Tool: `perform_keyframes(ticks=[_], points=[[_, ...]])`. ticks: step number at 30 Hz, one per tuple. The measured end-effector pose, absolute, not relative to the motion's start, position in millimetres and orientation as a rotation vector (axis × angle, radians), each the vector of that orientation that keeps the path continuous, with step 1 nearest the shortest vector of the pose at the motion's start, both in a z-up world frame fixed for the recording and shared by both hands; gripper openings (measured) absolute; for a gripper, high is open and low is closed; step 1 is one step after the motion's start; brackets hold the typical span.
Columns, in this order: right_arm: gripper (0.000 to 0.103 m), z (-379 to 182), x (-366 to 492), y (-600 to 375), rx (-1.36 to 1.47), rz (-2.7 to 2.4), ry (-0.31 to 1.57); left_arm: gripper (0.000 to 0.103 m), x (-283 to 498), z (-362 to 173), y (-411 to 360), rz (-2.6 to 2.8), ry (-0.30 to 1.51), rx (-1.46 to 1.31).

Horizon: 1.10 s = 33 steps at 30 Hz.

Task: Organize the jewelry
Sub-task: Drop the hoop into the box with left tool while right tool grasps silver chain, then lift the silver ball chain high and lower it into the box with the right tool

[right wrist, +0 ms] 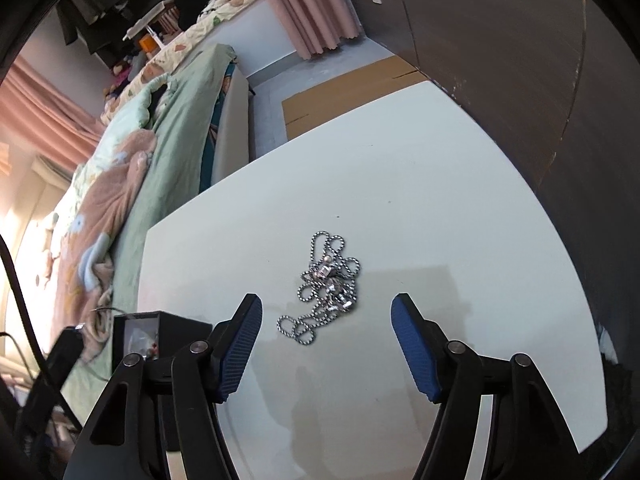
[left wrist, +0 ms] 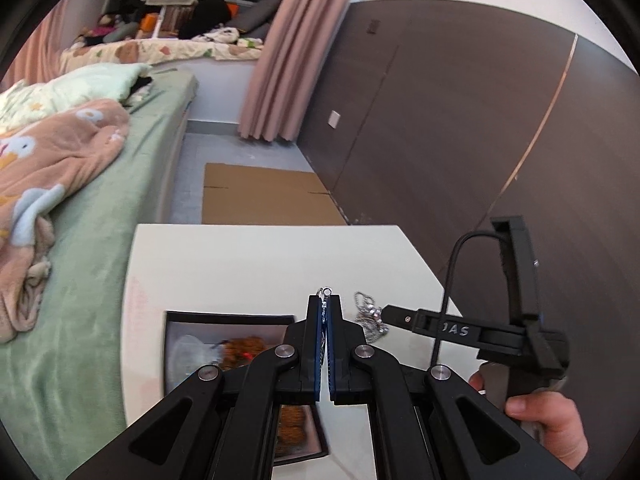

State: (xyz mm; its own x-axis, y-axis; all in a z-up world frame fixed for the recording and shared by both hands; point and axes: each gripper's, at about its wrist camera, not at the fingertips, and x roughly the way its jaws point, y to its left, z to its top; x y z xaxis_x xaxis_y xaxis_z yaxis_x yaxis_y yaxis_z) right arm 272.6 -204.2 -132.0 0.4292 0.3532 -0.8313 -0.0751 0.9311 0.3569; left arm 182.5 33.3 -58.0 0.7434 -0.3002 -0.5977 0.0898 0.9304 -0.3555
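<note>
My left gripper is shut on a small silver jewelry piece; only its ring loop shows past the tips. It hangs over a black jewelry box with brownish contents, which stands on the white table. A tangled silver ball chain lies loose on the table. My right gripper is open just above it, a blue pad on either side and neither touching it. In the left wrist view the chain lies right of my left fingers, with one right finger beside it. The box sits at far left.
A bed with a green sheet and pink blanket runs along the table's left side. Flat cardboard lies on the floor beyond the table's far edge. A dark wood wall panel stands on the right. A hand holds the right gripper's handle.
</note>
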Motion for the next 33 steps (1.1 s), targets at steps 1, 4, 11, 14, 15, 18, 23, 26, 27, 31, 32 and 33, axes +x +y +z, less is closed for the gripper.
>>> perform_keyframes(ticks=[1,4,11,14,15,18,23,26,27,31,32,33], points=[[0.067,-134,274,-202,0.272,0.262,1.101,0.001,182,-58,37,-0.210,0.700,-0.321],[0.062,-140,280,-194,0.234,0.236,1.110,0.001,179,-57,47,-0.200,0.698,-0.335],[0.058,-146,284,-173,0.062,0.149,1.095,0.001,173,-55,61,-0.171,0.700,-0.347],[0.049,-151,285,-167,0.029,0.157,1.119,0.001,172,-56,63,-0.166,0.713,-0.350],[0.039,-150,283,-163,-0.010,0.149,1.108,0.001,173,-57,64,-0.164,0.720,-0.352],[0.015,-147,276,-161,-0.024,0.161,1.106,0.002,176,-61,66,-0.161,0.753,-0.375],[0.010,-146,264,-177,0.101,0.215,1.136,0.007,184,-70,71,-0.169,0.813,-0.412],[0.010,-139,255,-188,0.173,0.255,1.117,0.018,185,-70,77,-0.169,0.812,-0.452],[0.010,-136,251,-192,0.199,0.267,1.107,0.030,184,-68,80,-0.162,0.798,-0.462],[0.010,-120,245,-205,0.344,0.340,1.089,0.072,178,-60,87,-0.160,0.731,-0.500],[0.010,-116,244,-205,0.362,0.357,1.078,0.073,177,-59,87,-0.164,0.722,-0.504],[0.010,-109,242,-204,0.366,0.368,1.061,0.074,177,-57,87,-0.170,0.716,-0.506]])
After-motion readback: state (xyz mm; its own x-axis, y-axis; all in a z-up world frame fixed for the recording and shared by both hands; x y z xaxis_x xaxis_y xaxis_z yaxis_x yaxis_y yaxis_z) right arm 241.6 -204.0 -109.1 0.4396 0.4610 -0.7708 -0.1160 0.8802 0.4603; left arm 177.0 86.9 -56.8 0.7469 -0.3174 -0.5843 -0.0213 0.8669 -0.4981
